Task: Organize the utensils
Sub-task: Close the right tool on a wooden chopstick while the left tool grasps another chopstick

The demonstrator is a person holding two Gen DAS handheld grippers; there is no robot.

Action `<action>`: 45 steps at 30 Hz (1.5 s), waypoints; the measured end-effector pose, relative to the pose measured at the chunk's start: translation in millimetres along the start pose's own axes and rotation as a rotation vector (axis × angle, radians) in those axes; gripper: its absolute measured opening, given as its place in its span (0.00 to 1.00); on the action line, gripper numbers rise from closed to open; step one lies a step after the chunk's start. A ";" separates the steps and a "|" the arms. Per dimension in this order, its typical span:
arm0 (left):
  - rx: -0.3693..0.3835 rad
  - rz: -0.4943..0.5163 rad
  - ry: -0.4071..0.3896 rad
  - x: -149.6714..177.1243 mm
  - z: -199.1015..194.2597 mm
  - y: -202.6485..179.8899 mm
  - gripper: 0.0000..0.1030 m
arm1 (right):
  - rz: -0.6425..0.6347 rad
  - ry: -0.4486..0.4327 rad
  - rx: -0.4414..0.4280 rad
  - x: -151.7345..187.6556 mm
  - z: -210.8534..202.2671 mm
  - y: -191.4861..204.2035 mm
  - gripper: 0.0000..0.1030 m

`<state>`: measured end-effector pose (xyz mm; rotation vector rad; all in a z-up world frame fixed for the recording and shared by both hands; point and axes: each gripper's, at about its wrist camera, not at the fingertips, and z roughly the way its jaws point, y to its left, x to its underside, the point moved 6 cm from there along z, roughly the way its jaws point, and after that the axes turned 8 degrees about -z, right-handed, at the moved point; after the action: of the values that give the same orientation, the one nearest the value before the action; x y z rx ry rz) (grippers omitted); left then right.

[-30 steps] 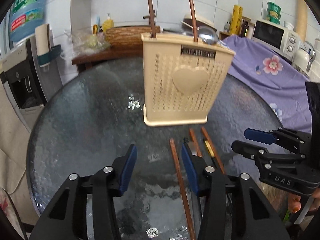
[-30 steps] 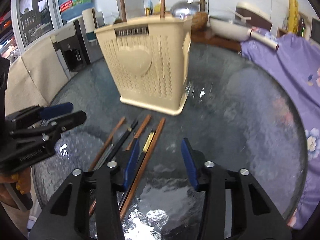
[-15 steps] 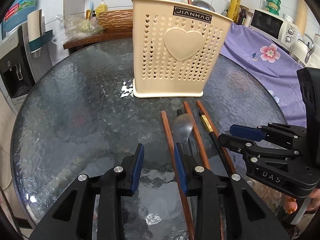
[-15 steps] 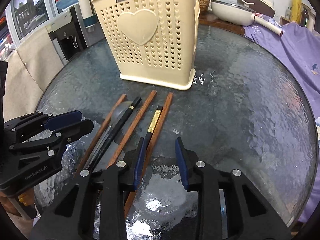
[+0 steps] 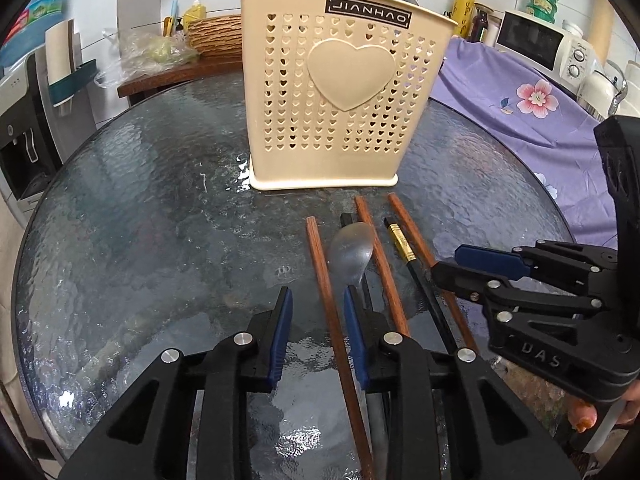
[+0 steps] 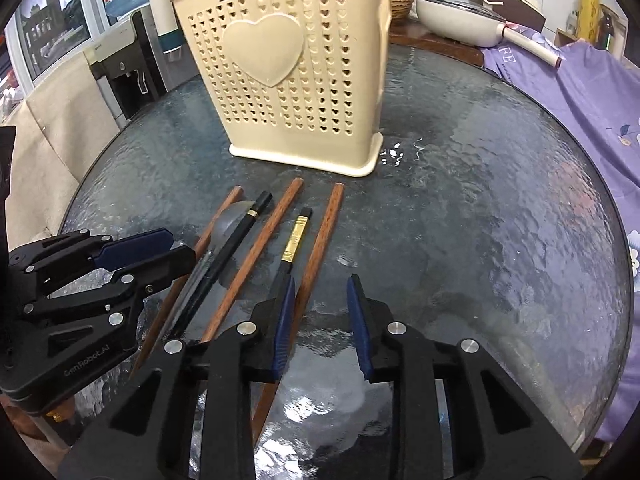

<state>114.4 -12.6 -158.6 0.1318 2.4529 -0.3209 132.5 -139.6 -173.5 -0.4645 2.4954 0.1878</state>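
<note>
A cream utensil holder (image 5: 340,112) (image 6: 288,80) with heart holes stands upright on the round glass table (image 5: 140,220); two sticks rise from its top. In front of it lie several brown chopsticks, two black ones and a metal spoon (image 5: 352,248). My left gripper (image 5: 317,300) is low over the leftmost brown chopstick (image 5: 320,264); its jaws are closing, the stick lies between the pads, and gaps show on both sides. My right gripper (image 6: 320,292) straddles the rightmost brown chopstick (image 6: 324,236), which lies close to the left pad, ungripped. Each gripper shows in the other's view: right gripper (image 5: 448,262), left gripper (image 6: 182,245).
A purple flowered cloth (image 5: 520,92) covers furniture right of the table, with a microwave (image 5: 544,44) behind it. A water dispenser (image 5: 24,128) stands at the left. A white pan (image 6: 472,16) sits on a wooden side table behind the holder.
Both grippers have come down toward the chopsticks and their jaws have narrowed. The holder now fills more of each view.
</note>
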 end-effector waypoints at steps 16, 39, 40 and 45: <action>-0.054 0.031 0.031 -2.9 6.8 9.6 0.19 | 0.020 0.032 0.021 -2.5 2.9 -12.3 0.27; -0.044 0.035 0.053 -17.6 20.7 5.3 0.19 | 0.066 0.031 0.053 -22.9 17.2 -17.2 0.23; -0.046 0.041 0.053 -15.4 19.0 6.0 0.19 | 0.060 0.032 0.054 -22.1 16.5 -17.2 0.23; -0.057 0.054 0.059 -7.5 12.0 13.5 0.19 | 0.059 0.032 0.061 -14.7 12.3 -21.1 0.23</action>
<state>129.8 -2.8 -165.7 0.1843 2.5090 -0.2259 158.0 -152.1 -175.7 -0.3719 2.5400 0.1283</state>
